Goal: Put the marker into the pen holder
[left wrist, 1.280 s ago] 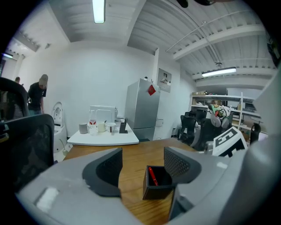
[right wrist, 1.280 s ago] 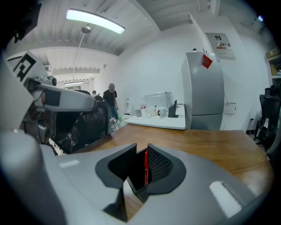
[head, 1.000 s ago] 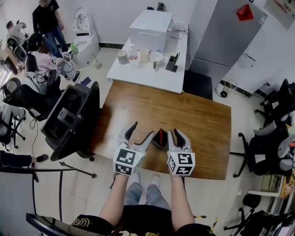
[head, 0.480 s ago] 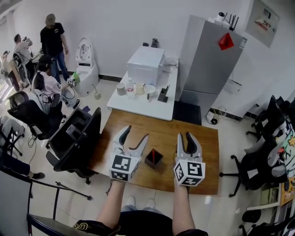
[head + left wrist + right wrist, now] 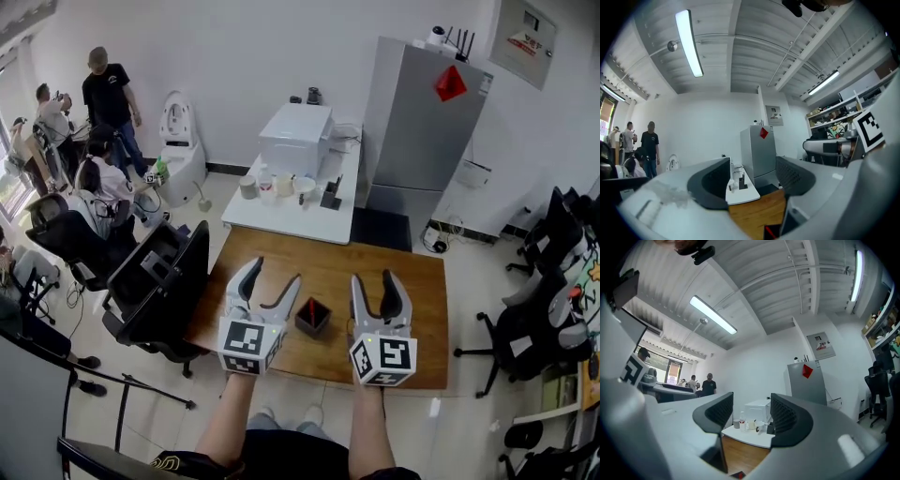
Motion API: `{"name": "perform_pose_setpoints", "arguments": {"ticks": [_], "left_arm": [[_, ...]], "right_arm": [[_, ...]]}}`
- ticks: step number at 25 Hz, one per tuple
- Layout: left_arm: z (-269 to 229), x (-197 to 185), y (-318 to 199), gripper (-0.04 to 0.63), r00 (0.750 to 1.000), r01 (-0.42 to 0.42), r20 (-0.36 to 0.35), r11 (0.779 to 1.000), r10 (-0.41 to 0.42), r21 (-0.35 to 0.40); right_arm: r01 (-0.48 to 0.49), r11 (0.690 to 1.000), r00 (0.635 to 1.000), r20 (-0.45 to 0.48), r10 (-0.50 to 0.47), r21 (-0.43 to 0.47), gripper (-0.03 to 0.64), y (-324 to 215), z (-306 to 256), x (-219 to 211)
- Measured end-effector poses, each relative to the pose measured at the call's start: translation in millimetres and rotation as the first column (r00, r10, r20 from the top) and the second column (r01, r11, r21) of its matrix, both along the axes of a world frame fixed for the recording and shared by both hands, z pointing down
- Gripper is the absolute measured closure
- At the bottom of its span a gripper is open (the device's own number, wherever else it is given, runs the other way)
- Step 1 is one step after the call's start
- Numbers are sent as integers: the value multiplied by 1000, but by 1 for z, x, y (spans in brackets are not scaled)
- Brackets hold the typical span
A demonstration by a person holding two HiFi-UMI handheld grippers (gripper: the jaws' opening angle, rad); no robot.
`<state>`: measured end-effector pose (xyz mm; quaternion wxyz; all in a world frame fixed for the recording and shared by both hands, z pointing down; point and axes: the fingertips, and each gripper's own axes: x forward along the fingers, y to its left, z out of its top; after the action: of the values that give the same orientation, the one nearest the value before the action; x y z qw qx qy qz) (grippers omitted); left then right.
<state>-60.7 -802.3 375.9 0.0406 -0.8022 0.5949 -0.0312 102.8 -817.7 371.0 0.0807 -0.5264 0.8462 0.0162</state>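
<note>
A small black pen holder (image 5: 312,319) stands on the wooden table (image 5: 412,281) with the red marker (image 5: 310,308) upright in it. My left gripper (image 5: 272,277) hangs to its left and my right gripper (image 5: 377,281) to its right, both lifted well above the table and pointing level. Both are open with nothing between their fingers; the right jaws have just been opening. The left gripper view shows its gripper (image 5: 754,176) empty and the pen holder (image 5: 772,232) low in frame. Only room shows between the jaws of my right gripper (image 5: 750,416) in its own view.
Behind the wooden table stands a white table (image 5: 286,216) with a white box (image 5: 296,141), cups and a bottle. A grey fridge (image 5: 412,131) is at the back right. Black office chairs (image 5: 159,281) flank the table. Several people (image 5: 108,94) are at the far left.
Both grippers have risen away from the table and the pen holder. The right jaws stand wider than before. The head view has lifted and shows more of the room.
</note>
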Motion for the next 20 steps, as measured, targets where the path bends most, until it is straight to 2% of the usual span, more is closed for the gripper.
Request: {"name": "perform_pose_setpoints", "arguments": {"ticks": [5,9,14,17,20], "left_arm": [[-3,5,28,290,998,-68,19,998,67,15],[-6,-9,69,290,995,-99,25,995,98,26],[11,-62,115,290,997,-72,6,997,72,6],[18,-75,135,291,997,-75,-20,997,75,-5],[19,-78,145,291,997,-75,-25,997,75,-3]], "right_arm": [[-75,997,997,-21,75,6,374,34,-1,4],[-141,990,990,-28,140,-9,374,73,-1,4],[-125,991,991,-47,123,-41,374,119,16,-56],[-113,992,990,-90,109,-50,374,141,19,-81],[-108,993,988,-113,103,-38,374,154,15,-88]]}}
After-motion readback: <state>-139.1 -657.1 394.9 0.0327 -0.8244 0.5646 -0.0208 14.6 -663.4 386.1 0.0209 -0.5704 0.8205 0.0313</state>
